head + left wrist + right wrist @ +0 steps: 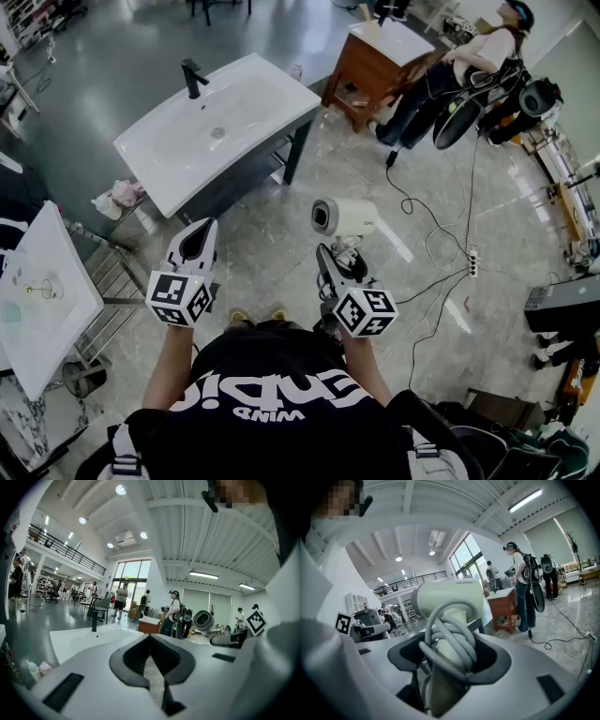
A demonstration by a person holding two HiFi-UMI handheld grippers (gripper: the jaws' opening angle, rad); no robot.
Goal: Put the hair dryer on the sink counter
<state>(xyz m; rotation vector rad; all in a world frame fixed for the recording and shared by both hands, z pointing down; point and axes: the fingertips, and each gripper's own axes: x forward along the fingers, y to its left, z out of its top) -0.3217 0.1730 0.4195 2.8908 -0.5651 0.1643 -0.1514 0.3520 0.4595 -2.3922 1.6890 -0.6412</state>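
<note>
The right gripper (pixel 449 670) has its jaws spread wide and clamped on the cord-wrapped handle of the hair dryer (pixel 345 217), holding it upright in the air with the barrel on top. The left gripper (pixel 197 242) carries nothing, and its jaws appear pressed together. Ahead and to the left, well apart from the dryer, stands the white sink counter (pixel 281 82) with a black faucet (pixel 192 77).

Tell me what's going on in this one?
A person stands facing the white sink counter with tongs in each hand. The right tongs grip a white hair dryer by its cord-wrapped handle and hold it in the air, short of the counter. The left tongs are shut and empty. The dryer is not yet on the counter.
</note>
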